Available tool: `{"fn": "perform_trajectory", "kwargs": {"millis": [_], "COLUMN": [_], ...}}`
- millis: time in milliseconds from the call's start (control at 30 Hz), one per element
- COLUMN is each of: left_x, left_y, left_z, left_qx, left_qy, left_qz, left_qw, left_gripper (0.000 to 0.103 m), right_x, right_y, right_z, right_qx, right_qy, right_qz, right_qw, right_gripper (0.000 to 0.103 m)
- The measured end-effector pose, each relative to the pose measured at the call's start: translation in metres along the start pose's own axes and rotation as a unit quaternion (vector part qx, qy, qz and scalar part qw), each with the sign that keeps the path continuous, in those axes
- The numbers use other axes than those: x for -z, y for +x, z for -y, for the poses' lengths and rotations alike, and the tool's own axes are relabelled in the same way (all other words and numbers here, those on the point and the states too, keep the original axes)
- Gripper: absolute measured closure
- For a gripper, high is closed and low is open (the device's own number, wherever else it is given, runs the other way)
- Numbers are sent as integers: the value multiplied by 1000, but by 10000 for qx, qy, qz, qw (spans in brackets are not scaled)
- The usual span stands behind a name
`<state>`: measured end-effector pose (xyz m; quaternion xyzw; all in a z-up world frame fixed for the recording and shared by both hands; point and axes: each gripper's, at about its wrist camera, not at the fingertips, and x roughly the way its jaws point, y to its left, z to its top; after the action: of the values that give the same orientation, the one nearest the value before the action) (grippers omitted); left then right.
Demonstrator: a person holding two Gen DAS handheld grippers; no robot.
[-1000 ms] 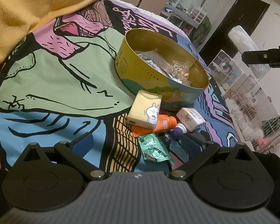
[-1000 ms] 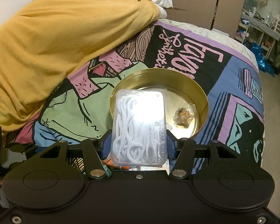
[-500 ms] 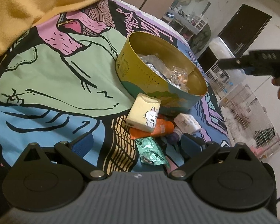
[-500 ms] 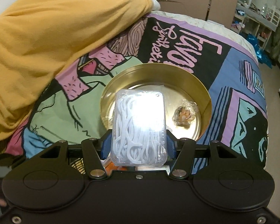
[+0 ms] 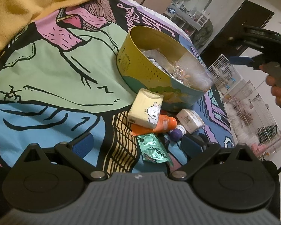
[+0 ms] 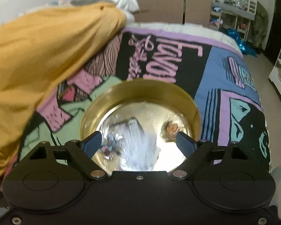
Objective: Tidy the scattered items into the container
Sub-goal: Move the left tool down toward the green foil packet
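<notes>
The clear plastic box of white floss picks (image 6: 138, 144), a smeared blur, was dropping into the round gold-lined tin (image 6: 140, 91) at the bedspread's (image 6: 224, 71) centre as the right gripper (image 6: 138, 140), its jaws just opened and pressing nothing, hung at six o'clock over it. The hard, slick box might bounce off the metal floor or tip the tin on the soft quilt. At the tin's five o'clock lay a tissue pack (image 5: 146, 108), orange bottle (image 5: 159, 125) and green foil sachet (image 5: 153, 149) before the open, empty left gripper (image 5: 138, 144).
</notes>
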<state>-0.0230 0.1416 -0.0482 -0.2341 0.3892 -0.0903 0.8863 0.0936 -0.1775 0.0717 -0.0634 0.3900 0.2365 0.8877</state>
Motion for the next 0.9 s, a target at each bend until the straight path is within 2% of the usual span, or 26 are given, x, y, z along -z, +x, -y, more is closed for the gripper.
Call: {"fn": "perform_trajectory", "kwargs": {"millis": [133,300,433,567,700,900], "left_x": [0,1,1,0,1,3], "left_y": [1,2,4,3,6,11], "left_z": [1,4,8,7,12,24], "left_qx": [-20,-92,-165,-216,-332,-459], "left_qy": [27,120,237,208,352,725], "left_qz": [-27,-78,-120,-136,-219,-407], "left_qw": [10000,9999,9995,9995,9986,9955], "left_gripper": [0,0,0,0,0,0], "right_x": [13,56,89,116,134,164], "right_y": [-20,-43,-57,-76,-90,-82], "right_z": [23,56,75,83,80,88], "right_qx": [-98,-118,66,109,101,145], "right_qy": [153,314,349,228,73,181], "right_qz": [74,93,119,317,573,652], "right_qw": [9998,9994,9993,9992,9983,9976], "right_gripper": [16,12,12,11,4,3]}}
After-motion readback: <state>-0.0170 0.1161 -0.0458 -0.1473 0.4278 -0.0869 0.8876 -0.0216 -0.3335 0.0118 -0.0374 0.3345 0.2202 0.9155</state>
